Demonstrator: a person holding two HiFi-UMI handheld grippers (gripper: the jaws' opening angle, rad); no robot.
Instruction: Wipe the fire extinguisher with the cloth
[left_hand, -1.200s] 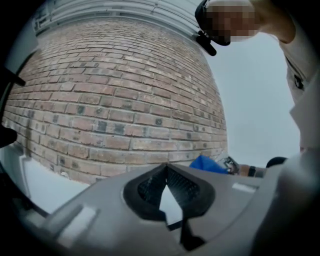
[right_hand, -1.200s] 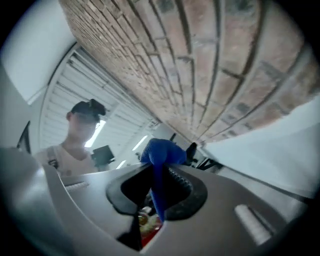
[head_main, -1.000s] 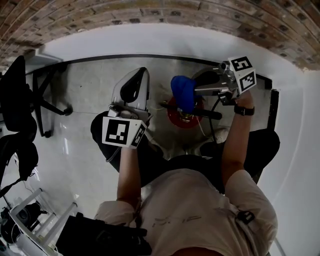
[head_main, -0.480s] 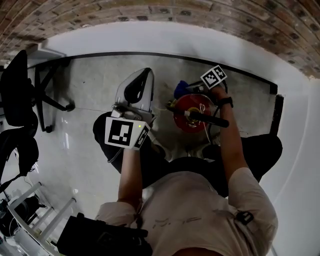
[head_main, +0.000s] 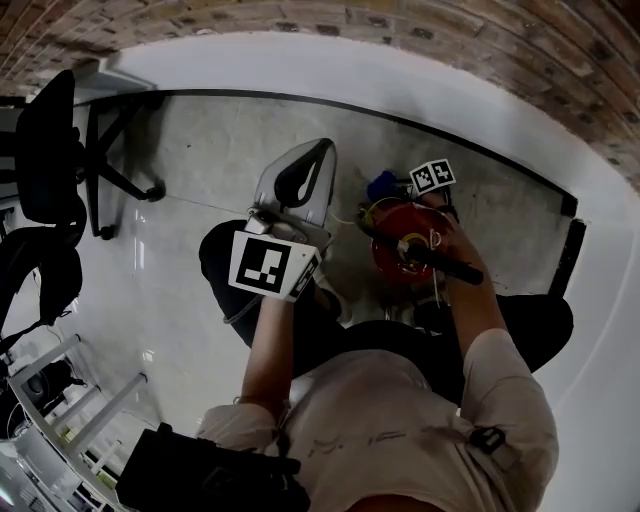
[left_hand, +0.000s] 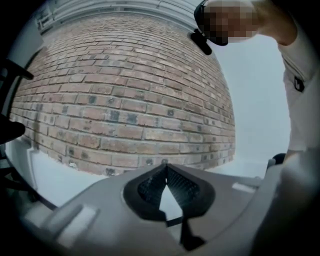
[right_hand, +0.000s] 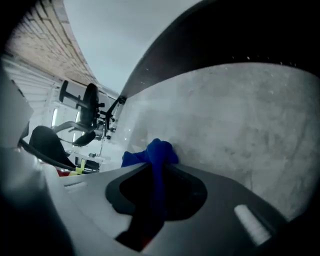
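Right gripper (right_hand: 159, 172) clamped on the blue cloth (right_hand: 152, 152), low behind the red fire extinguisher (head_main: 398, 268), which stands on the floor before the person's knees.
Best to press the wad flat on the cylinder and sweep round (contact itself not visible). Black hose (head_main: 440, 262) crosses the top and blocks strokes. Left gripper (left_hand: 165, 172) empty, tips together, facing the brick wall (left_hand: 125, 100); office chair (head_main: 50, 150) well apart.

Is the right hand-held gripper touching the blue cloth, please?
Touching: the right gripper view shows the right hand-held gripper pinching the blue cloth between its jaws.
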